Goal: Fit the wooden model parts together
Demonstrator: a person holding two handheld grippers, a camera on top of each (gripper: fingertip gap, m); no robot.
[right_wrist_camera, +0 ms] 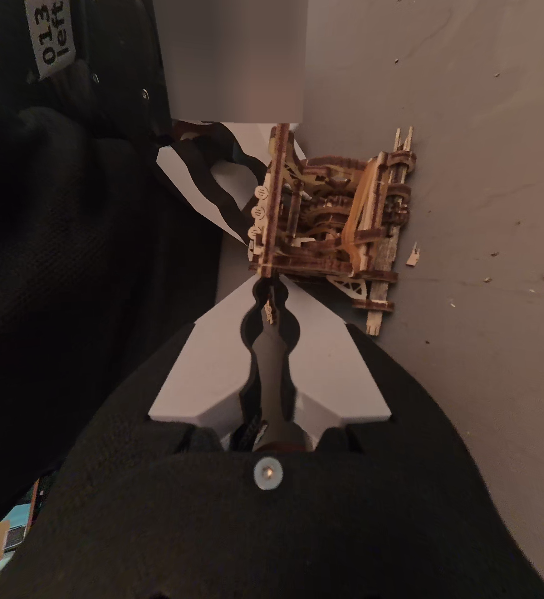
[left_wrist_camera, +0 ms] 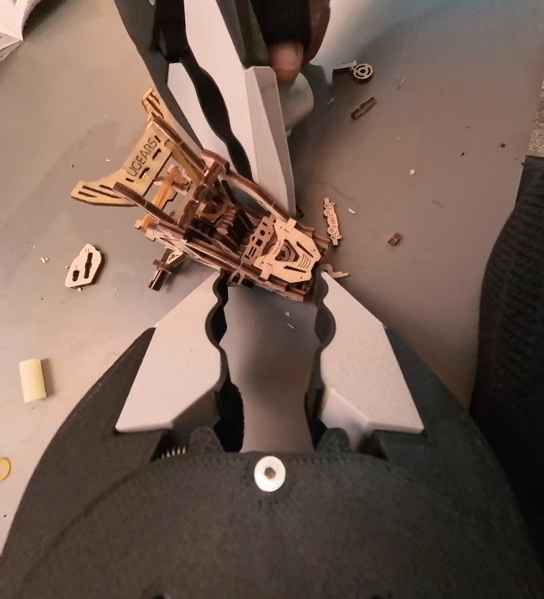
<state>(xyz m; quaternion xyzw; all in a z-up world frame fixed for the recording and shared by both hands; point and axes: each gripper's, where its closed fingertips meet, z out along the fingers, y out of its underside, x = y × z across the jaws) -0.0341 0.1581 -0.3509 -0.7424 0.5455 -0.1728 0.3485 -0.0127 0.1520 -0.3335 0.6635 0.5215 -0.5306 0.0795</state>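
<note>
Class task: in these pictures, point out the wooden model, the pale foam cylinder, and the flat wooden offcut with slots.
Laser-cut wooden model (left_wrist_camera: 199,223), left wrist view: its geared middle.
Pale yellow foam cylinder (left_wrist_camera: 32,380), left wrist view: its side.
Flat wooden offcut with slots (left_wrist_camera: 85,266), left wrist view: its face.

Lettering is cut into the flat end plate of the wooden model (left_wrist_camera: 147,162). Small numbers are printed on a loose offcut (left_wrist_camera: 84,266), and a white printed label (right_wrist_camera: 50,42) is stuck on the left gripper's black body.
</note>
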